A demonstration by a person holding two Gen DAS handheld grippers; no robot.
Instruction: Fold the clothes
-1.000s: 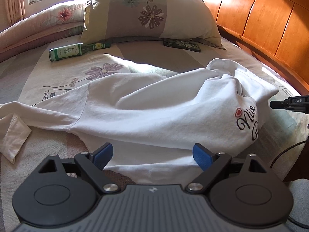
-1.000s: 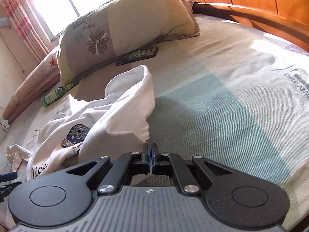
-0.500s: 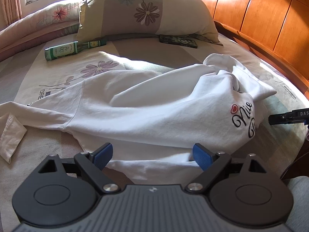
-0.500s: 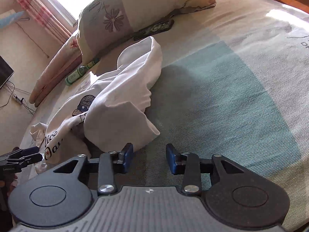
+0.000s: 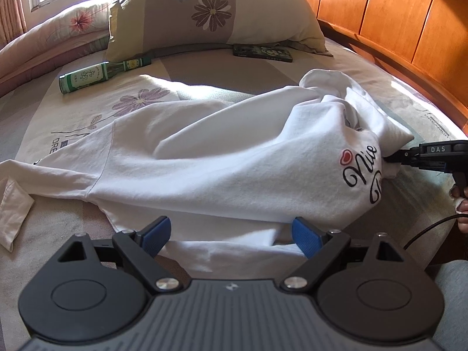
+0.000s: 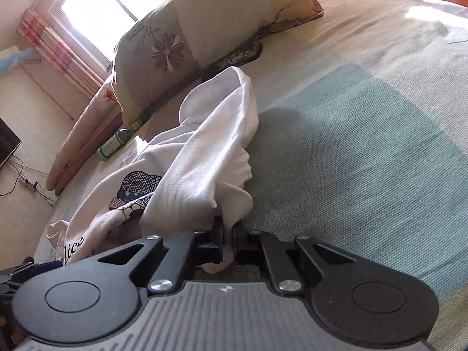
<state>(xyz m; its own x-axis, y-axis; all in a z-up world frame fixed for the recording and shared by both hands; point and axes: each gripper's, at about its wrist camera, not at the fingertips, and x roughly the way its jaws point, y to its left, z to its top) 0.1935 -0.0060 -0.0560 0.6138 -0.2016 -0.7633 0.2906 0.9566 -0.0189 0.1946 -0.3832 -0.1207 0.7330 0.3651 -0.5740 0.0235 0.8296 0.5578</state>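
Clamping a fold of the white "Nice" shirt (image 5: 222,158), the DAS-marked right hand-held gripper (image 6: 228,235) grips while the left hand-held gripper (image 5: 231,234) gapes wide.

A: Which inscriptions can be read?

B: "DAS" is read on the right gripper (image 5: 389,158), at 3 o'clock. "Nice" in black script, beside a red heart, is printed on the white shirt (image 5: 222,158). "DREAMCITY" is printed, inverted, on the pillow (image 5: 210,8) at 12 o'clock.

Sunlit window (image 6: 96,8), wooden headboard (image 5: 389,20)
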